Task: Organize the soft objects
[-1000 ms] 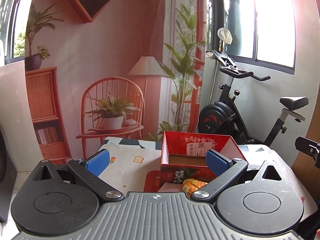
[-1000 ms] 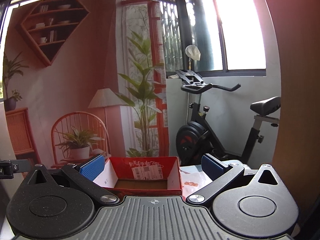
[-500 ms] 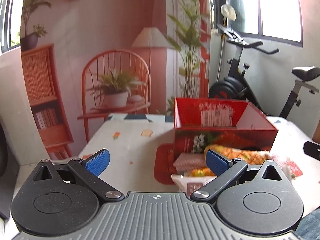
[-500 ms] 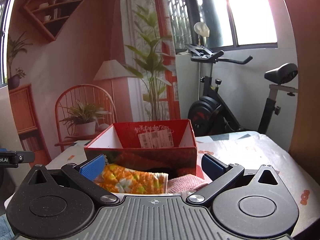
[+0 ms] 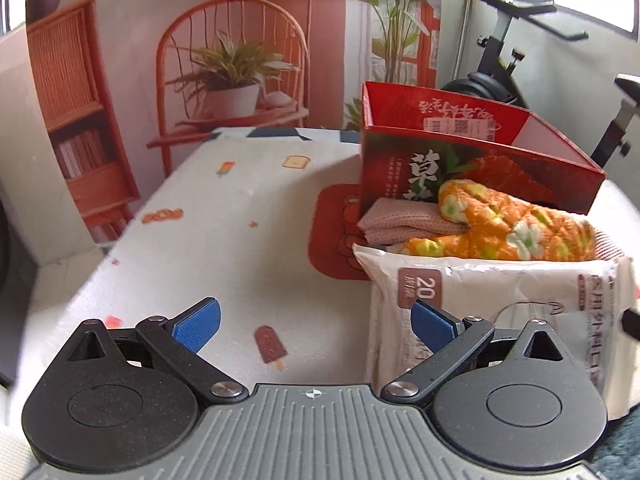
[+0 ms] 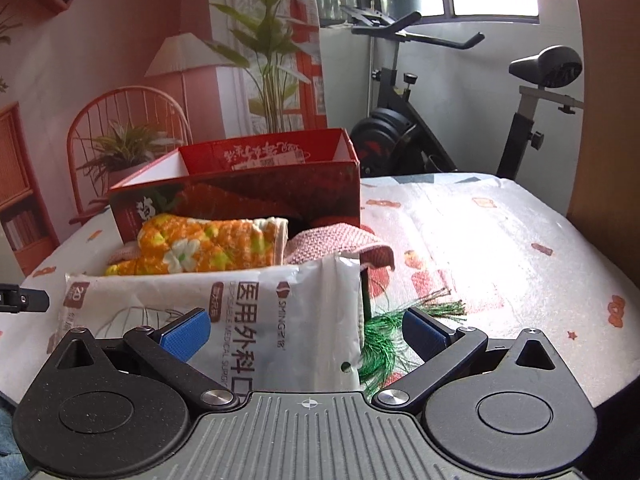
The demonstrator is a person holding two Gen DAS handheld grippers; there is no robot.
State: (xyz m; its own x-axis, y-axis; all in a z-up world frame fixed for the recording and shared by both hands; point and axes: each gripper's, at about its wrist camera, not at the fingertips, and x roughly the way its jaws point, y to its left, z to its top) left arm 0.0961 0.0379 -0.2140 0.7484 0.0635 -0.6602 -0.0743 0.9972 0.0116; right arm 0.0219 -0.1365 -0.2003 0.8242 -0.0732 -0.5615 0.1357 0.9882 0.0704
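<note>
A white soft pack of medical masks lies at the table's near edge. Behind it lie an orange flowered mitt and a pink knitted cloth. An open red cardboard box stands behind them. A green tinsel tuft lies right of the pack. My left gripper is open and empty, over the tablecloth left of the pack. My right gripper is open, low over the pack's right end, holding nothing.
The table carries a white patterned cloth. An exercise bike stands behind the table on the right. A wooden panel rises at the far right. A printed backdrop with a chair and plant stands behind.
Both grippers have tilted down and come lower toward the table. The pack, mitt and cloth have come into view in front of the box. Both stay open.
</note>
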